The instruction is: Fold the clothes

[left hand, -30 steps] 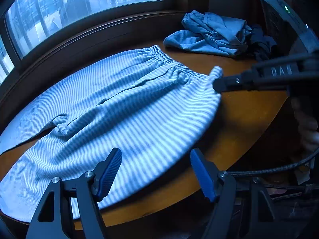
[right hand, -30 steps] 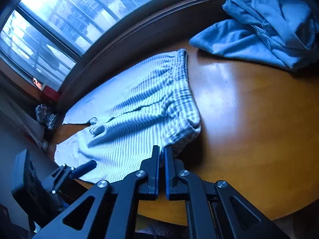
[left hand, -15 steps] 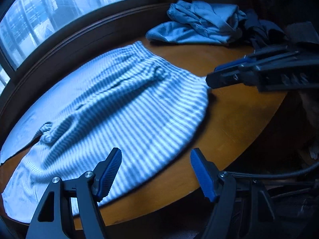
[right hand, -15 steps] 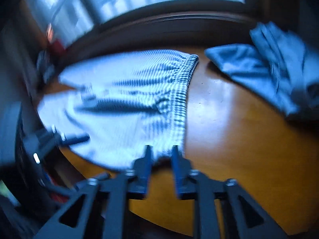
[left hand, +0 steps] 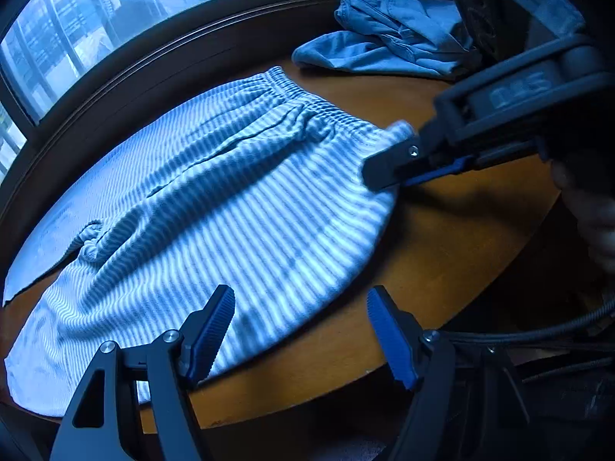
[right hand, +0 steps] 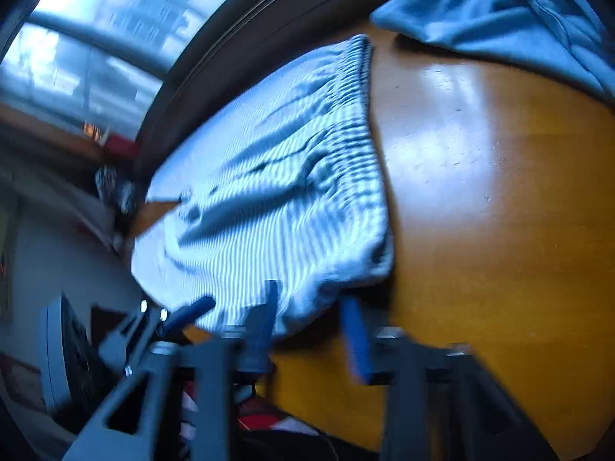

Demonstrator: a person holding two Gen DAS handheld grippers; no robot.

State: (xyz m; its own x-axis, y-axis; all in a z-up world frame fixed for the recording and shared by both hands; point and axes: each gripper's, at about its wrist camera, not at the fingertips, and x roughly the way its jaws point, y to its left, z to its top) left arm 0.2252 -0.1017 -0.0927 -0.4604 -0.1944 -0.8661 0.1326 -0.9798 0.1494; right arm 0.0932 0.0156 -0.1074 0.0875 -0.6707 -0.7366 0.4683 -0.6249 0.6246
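As the garment lies flat and neither tool grips it, these lines run left to right in the left wrist view.

Window (left hand: pixel 115 11): glass behind a dark curved frame, 10 to 12 o'clock.

Striped shorts (left hand: pixel 230 211): soft ribbed knit, pale blue and white, spread across the desk (left hand: pixel 461 249) from 8 o'clock to centre; gathered elastic waistband (left hand: pixel 307 103) toward 1 o'clock, a ridge of creases down the middle.

Left gripper (left hand: pixel 300 330): jaws wide apart, empty, poised over the near hem at 6 o'clock.

Right gripper (left hand: pixel 388 176): jaws apart, so the blurred right wrist view suggests, at the waistband's near corner, clamped on nothing.

Blue clothes (left hand: pixel 384 50): a heavier crumpled heap at 1 o'clock, well apart from the shorts.

Doing it well: I judge each tool should bite both layers at a near corner, then carry the edge evenly toward 11 o'clock so the stripes align; smooth the central creases first.
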